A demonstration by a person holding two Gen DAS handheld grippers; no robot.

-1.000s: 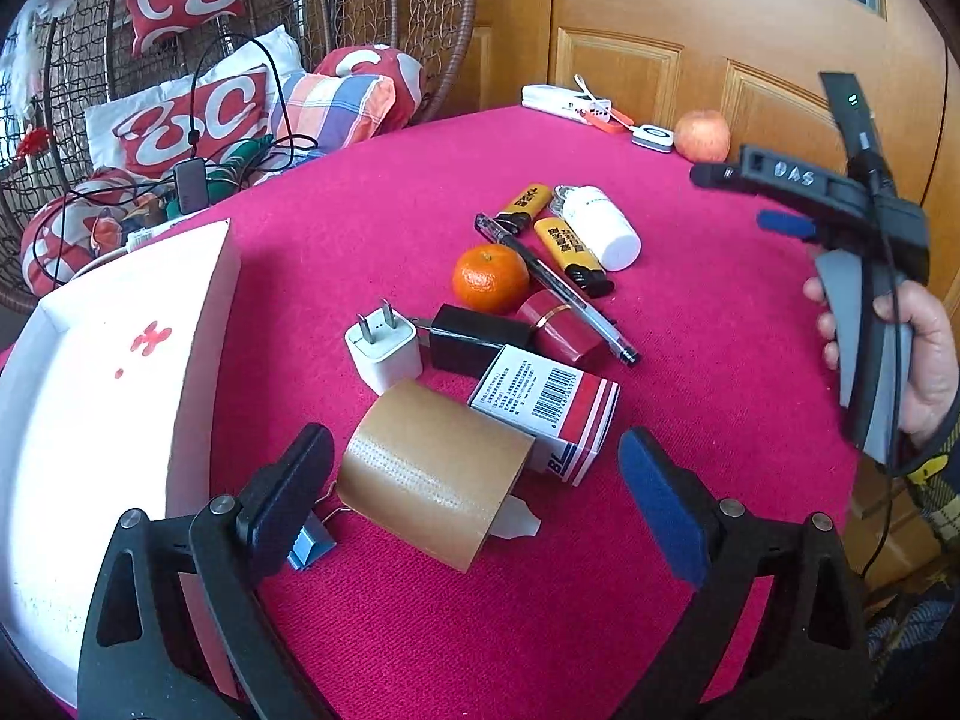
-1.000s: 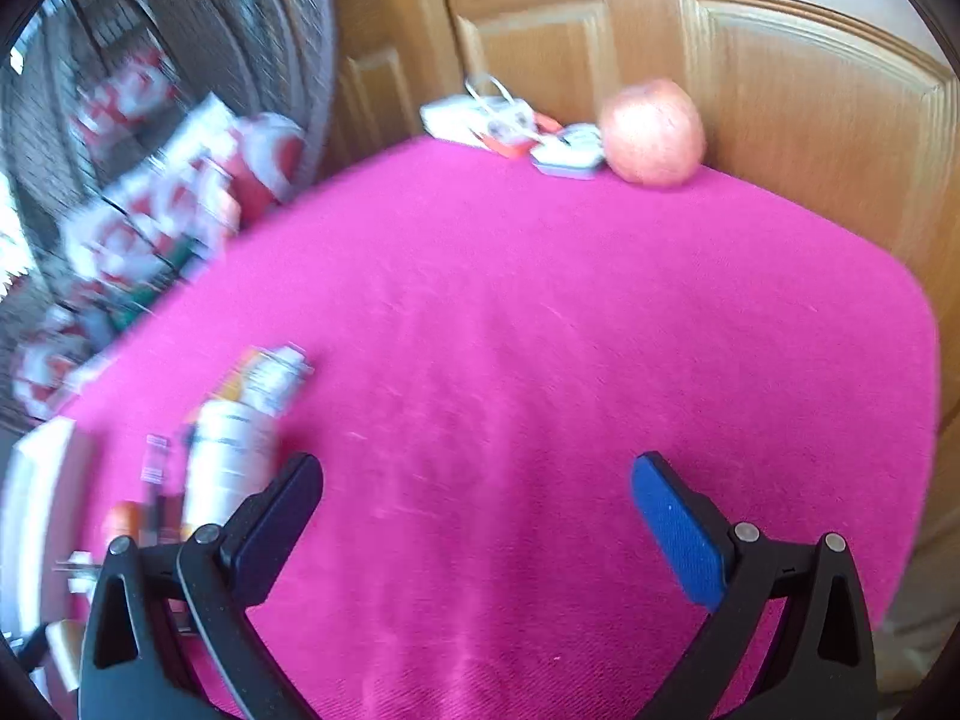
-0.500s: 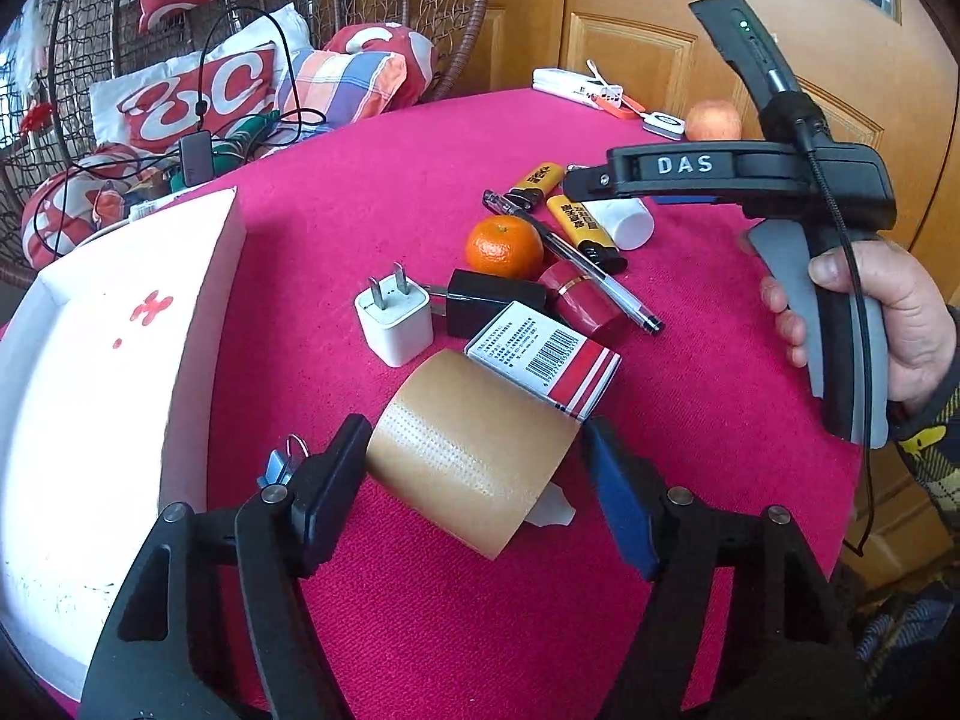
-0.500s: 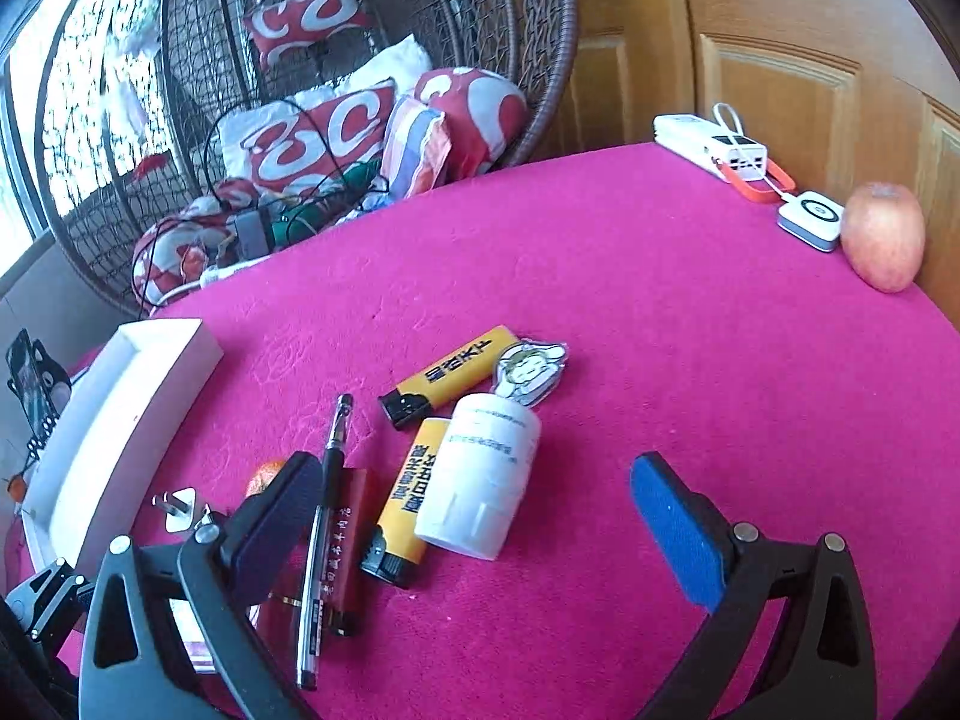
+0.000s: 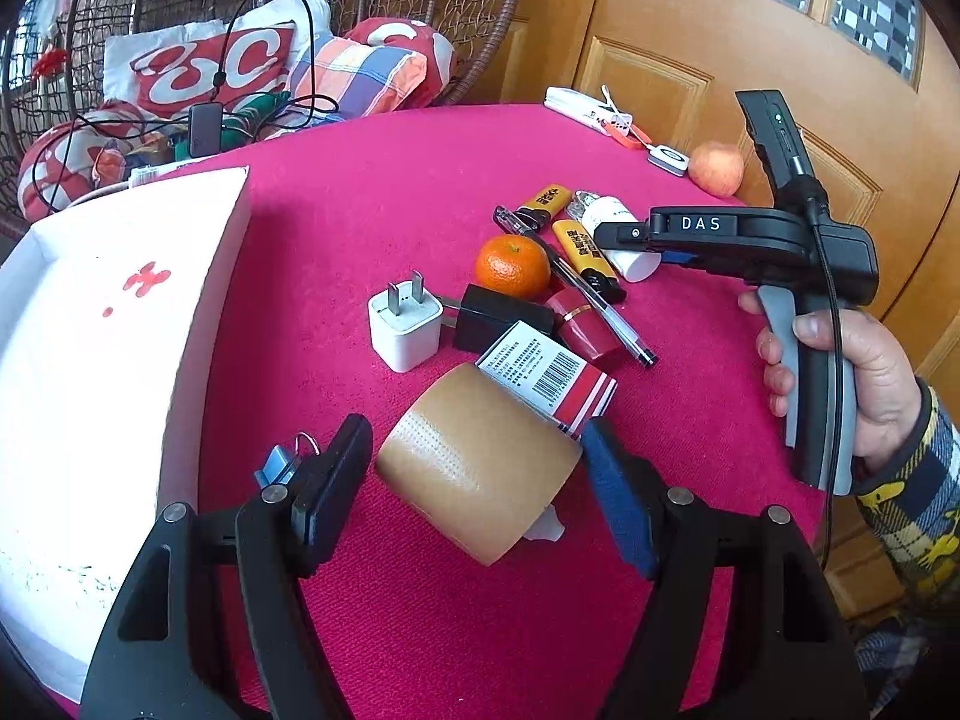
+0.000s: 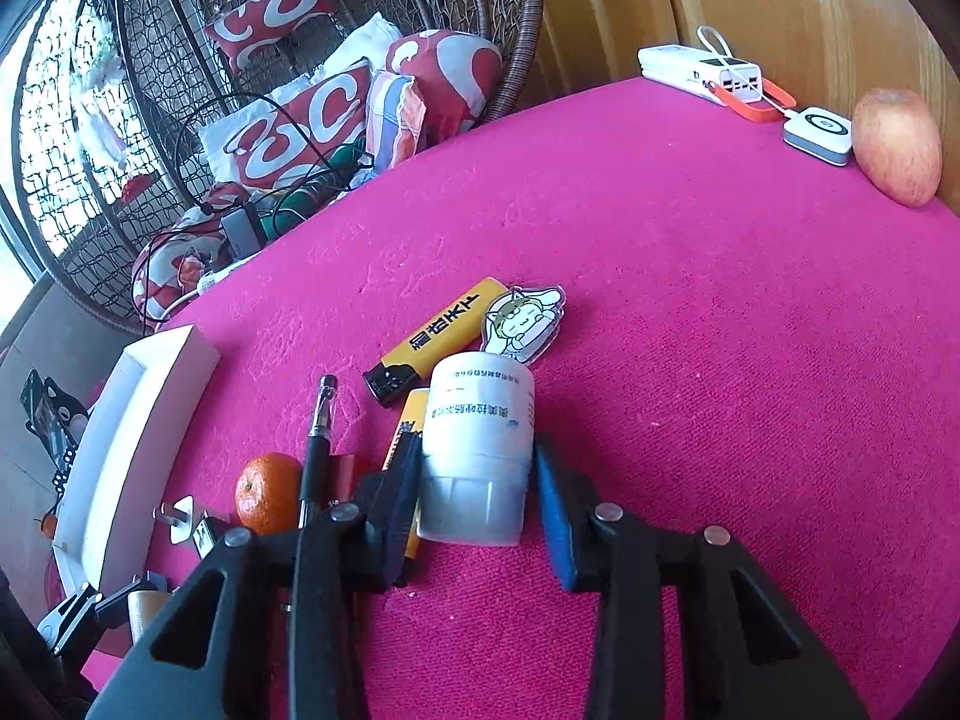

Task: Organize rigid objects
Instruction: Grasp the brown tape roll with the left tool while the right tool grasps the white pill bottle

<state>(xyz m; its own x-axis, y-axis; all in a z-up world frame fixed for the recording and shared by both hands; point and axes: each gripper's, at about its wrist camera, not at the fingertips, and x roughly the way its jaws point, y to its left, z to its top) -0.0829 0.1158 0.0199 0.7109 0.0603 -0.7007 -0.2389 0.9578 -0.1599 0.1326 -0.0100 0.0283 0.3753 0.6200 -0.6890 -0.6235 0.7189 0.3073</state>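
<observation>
A brown tape roll (image 5: 474,474) lies on its side on the pink tablecloth (image 5: 384,192). My left gripper (image 5: 474,429) is shut on it, one pad against each side. A red-and-white barcode box (image 5: 546,372) leans on the roll's far edge. A white bottle (image 6: 480,420) lies among yellow lighters (image 6: 438,336). My right gripper (image 6: 478,450) straddles the bottle, its jaws closing, and both pads touch its sides. The left wrist view shows the right gripper (image 5: 630,240) from the side, held by a hand (image 5: 864,372).
A white tray (image 5: 204,324) stands at the left. In the heap are a white charger (image 5: 405,324), a black adapter (image 5: 498,318), an orange (image 5: 513,264), a red tube (image 5: 582,324) and a pen (image 5: 600,306). An apple (image 6: 897,144) and a power bank (image 6: 696,72) sit at the far edge.
My left jaws narrowed from wide apart onto the tape roll. My right gripper swung left from bare cloth to the white bottle, and its jaws came in around it.
</observation>
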